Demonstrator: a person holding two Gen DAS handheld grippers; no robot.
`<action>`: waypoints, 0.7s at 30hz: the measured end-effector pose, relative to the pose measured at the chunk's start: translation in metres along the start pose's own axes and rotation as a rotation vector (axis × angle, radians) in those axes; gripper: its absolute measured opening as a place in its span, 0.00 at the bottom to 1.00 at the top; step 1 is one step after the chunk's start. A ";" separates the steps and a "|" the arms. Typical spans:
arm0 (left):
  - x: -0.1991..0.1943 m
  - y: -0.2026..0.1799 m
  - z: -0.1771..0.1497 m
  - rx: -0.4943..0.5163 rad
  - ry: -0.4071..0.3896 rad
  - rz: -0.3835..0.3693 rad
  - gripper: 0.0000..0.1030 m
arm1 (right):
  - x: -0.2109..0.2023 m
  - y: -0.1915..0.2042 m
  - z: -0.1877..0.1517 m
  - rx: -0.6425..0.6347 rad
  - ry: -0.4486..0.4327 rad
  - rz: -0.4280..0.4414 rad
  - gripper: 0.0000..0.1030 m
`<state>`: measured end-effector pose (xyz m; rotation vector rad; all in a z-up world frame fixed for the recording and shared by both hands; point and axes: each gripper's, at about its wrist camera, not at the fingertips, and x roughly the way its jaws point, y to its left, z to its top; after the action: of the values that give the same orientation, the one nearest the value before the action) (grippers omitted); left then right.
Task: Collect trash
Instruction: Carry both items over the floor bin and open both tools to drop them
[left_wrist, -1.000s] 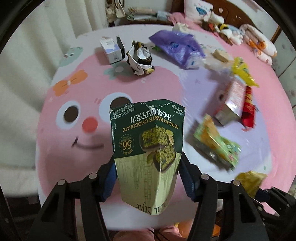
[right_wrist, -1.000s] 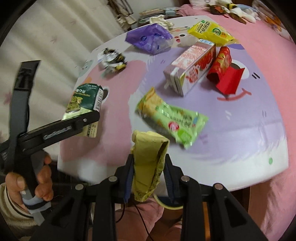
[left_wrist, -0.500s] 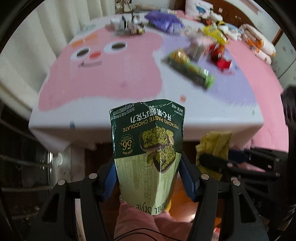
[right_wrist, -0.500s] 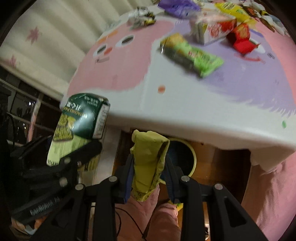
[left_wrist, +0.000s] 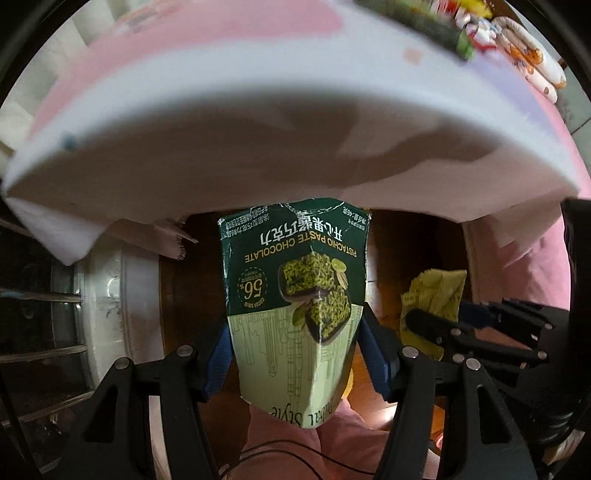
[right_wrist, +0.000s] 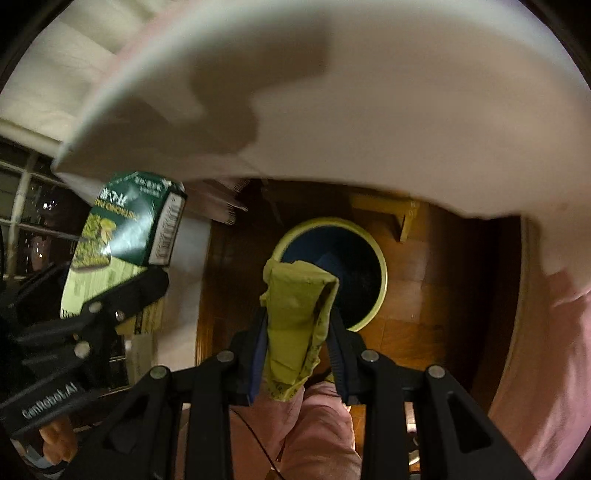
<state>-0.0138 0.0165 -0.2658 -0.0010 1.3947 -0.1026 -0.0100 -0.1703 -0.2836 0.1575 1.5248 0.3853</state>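
Left gripper (left_wrist: 297, 354) clamped on a green chocolate packet (left_wrist: 295, 295), blue pads pressing both its sides; packet upside down to the camera, dark green torn end toward frame centre, pale end at the bottom. Packet fills the middle of the left wrist view. Above it, the hanging edge of a white tablecloth (left_wrist: 258, 147) arcs across the upper half, pink print along the top left, blurred wrappers at the upper right corner. Below the cloth, dark wooden floor (left_wrist: 388, 258). Lower right of this view: right gripper (left_wrist: 439, 317) seen side-on, closed on a crumpled yellow wrapper (left_wrist: 439, 291). Pink trouser leg (left_wrist: 280, 439) at bottom centre. Right wrist view: right gripper (right_wrist: 297, 343) holding the yellow wrapper (right_wrist: 295, 314) between its pads, wrapper standing up at frame centre. Directly behind it, on the wooden floor (right_wrist: 424, 295), a round bin (right_wrist: 382, 266) with yellow-green rim and dark inside; wrapper overlaps the bin's left part in the picture, height above it cannot be told. Left of frame: left gripper (right_wrist: 122, 295) with the green packet (right_wrist: 125, 225), blurred, beside the bin rather than over it. A hand (right_wrist: 55, 443) shows at the lower left corner. Tablecloth (right_wrist: 369, 110) covers the upper half here too
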 end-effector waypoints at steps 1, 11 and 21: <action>0.015 -0.002 0.000 0.005 0.004 -0.010 0.59 | 0.010 -0.005 -0.002 0.008 0.004 -0.006 0.29; 0.144 0.000 -0.021 0.066 0.048 -0.024 0.64 | 0.141 -0.046 -0.024 0.097 0.021 -0.030 0.30; 0.183 0.002 -0.017 0.119 0.055 -0.073 0.92 | 0.184 -0.056 -0.018 0.176 -0.033 -0.021 0.62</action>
<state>0.0011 0.0064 -0.4487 0.0504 1.4424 -0.2478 -0.0193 -0.1620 -0.4763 0.2841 1.5260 0.2300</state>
